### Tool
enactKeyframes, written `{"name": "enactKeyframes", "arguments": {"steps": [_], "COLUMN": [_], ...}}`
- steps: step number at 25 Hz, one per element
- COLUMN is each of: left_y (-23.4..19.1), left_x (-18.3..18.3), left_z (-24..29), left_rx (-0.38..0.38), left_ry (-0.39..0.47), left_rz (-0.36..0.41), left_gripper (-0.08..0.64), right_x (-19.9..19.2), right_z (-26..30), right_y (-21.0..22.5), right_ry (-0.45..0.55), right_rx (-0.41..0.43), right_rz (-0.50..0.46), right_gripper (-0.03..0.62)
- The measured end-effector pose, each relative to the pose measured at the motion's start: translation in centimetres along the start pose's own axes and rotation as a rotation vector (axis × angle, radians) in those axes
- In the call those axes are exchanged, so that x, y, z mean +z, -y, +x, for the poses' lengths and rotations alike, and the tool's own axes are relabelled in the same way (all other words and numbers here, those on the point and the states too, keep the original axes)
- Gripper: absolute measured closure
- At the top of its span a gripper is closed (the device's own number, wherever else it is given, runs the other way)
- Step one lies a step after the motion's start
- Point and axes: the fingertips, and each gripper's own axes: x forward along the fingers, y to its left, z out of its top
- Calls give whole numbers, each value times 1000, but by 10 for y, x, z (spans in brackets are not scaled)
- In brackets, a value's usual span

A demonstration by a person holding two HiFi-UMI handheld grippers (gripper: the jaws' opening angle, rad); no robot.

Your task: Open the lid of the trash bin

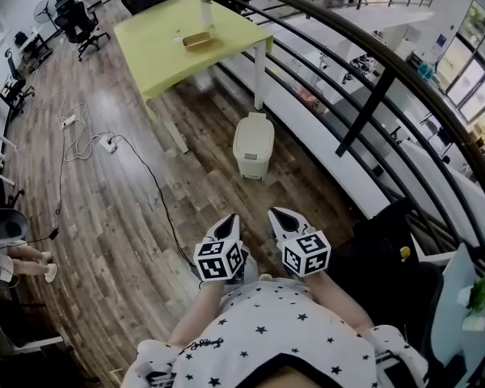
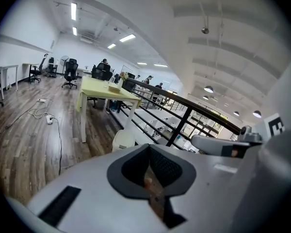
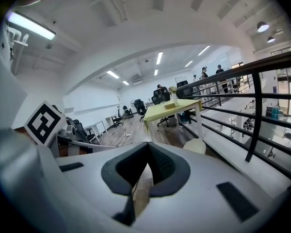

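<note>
Head view, bin: the cream trash bin (image 1: pixel 253 144) stands on the wood floor with its lid down. It is just beside a leg of the yellow-green table (image 1: pixel 186 31), near the black railing (image 1: pixel 372 95), and well apart from both grippers.
Head view, grippers: the left gripper (image 1: pixel 228 225) and right gripper (image 1: pixel 281 215) are held side by side against the person's star-print shirt, tips toward the bin.
Head view, risk: a corded power strip (image 1: pixel 107 143) lies on the floor to the left; drifting that way on the approach could snag it.
Left gripper view, jaws: pressed together with nothing between them. The bin (image 2: pixel 122 140) shows just above the tips.
Right gripper view, jaws: likewise together and empty, with the bin (image 3: pixel 199 145) off to the right.
Risk at the lid: the bin looks light, so a sideways push could slide or tip it.
Writing: none legible. Only black-and-white square patterns show on each marker cube (image 1: pixel 219 259).
</note>
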Motion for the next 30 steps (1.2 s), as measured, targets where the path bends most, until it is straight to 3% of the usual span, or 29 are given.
{"name": "enactKeyframes", "arguments": {"steps": [11,21,30], "left_y": [-56,-100,-136], "left_x": [72,132,163], "left_z": [65,123,168], "left_rx": [-33,-107,-164], "left_ry": [-22,-69,-101], "left_rz": [-1,75,113], "left_gripper": [546,546,546], "right_x": [49,88,105], "right_z": [91,167,218], "right_y": [28,47,70], "right_ry": [-9,10,17], "right_rx": [-62,-145,-237], "right_rz": [16,45,43], "right_gripper": [598,598,598]}}
